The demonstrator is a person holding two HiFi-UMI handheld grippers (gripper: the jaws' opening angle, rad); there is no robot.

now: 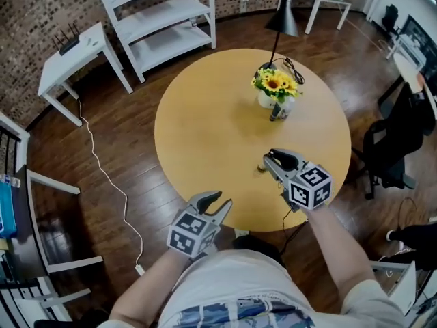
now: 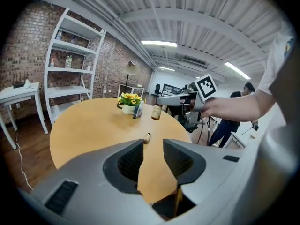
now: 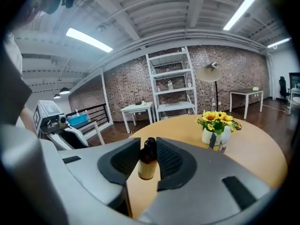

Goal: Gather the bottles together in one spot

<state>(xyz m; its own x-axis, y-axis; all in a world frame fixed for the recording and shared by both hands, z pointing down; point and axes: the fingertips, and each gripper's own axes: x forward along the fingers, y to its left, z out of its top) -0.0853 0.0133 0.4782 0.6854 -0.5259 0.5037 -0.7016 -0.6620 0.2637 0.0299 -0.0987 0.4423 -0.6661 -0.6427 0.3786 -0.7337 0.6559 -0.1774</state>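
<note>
Round table: my right gripper clamps a brown bottle upright. The vase bottles stand ahead, rightward. My left gripper is narrow and empty, facing a lying bottle.

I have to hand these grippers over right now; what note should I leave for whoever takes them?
Left gripper: jaws open, empty, beside the table.
Right gripper: jaws shut on the brown bottle, held over the table.
Two small bottles apparently stand by the sunflower vase; a fourth bottle lies on its side near the right gripper.
Done: brown bottle picked up. Left: place it by the vase, then fetch the fourth bottle.
</note>
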